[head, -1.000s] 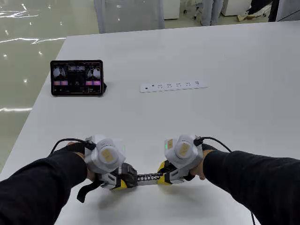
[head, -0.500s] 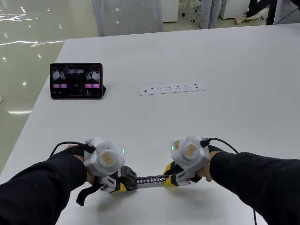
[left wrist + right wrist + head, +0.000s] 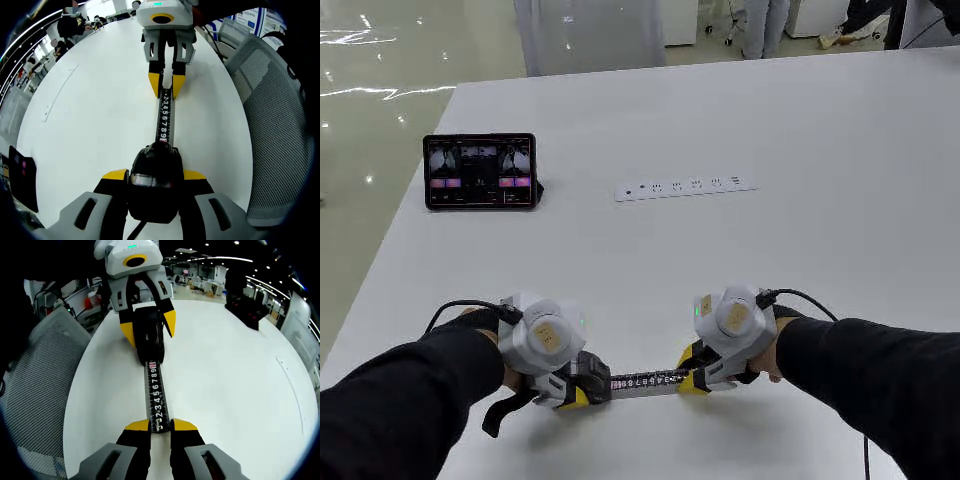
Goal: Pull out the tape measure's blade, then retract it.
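Note:
The black tape measure case (image 3: 154,180) sits clamped between the yellow-tipped jaws of my left gripper (image 3: 152,176), low over the white table near its front edge. Its blade (image 3: 164,118), printed with numbers, runs straight out to my right gripper (image 3: 155,425), which is shut on the blade's end. In the head view the case (image 3: 590,379) is at the left gripper (image 3: 572,392), the blade (image 3: 646,381) spans a short gap, and the right gripper (image 3: 690,380) pinches its tip. In the right gripper view the case (image 3: 148,336) lies ahead in the other jaws.
A tablet (image 3: 480,171) with a lit screen stands at the table's back left. A white power strip (image 3: 686,187) lies flat mid-table. A mesh office chair (image 3: 280,110) stands beside the table's near edge. People stand beyond the far side.
My right gripper has moved to the right, away from the left one, drawing more blade out of the case. The left gripper stays put with the case.

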Tool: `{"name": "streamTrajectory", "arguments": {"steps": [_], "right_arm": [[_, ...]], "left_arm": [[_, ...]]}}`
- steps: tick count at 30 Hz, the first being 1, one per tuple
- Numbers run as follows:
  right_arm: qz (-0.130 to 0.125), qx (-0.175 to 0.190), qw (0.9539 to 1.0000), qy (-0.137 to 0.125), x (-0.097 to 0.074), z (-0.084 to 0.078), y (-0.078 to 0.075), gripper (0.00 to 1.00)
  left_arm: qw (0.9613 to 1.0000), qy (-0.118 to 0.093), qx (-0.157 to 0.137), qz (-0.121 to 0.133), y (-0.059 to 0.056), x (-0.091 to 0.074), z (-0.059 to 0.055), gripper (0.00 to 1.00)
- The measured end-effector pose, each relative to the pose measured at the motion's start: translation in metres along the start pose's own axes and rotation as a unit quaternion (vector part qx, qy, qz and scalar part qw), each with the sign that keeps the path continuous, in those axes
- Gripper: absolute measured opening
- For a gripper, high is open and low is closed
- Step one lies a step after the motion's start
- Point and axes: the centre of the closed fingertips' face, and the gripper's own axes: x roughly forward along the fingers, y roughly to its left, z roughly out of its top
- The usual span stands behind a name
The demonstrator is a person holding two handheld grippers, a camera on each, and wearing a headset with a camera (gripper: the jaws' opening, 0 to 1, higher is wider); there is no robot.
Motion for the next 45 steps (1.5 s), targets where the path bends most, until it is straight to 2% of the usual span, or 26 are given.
{"name": "streamTrajectory", "arguments": {"steps": [24,45], "right_arm": [[-0.001,0.007,1.0,0.002,-0.007,-0.008,-0.001,0.1],[-0.006,0.019,0.9998,0.004,-0.021,-0.026,-0.003,0.1]], "left_arm": [[1.0,0.002,0.0,0.0,0.0,0.0,0.0,0.34],[1.0,0.003,-0.001,0.001,0.0,0.0,0.001,0.34]]}}
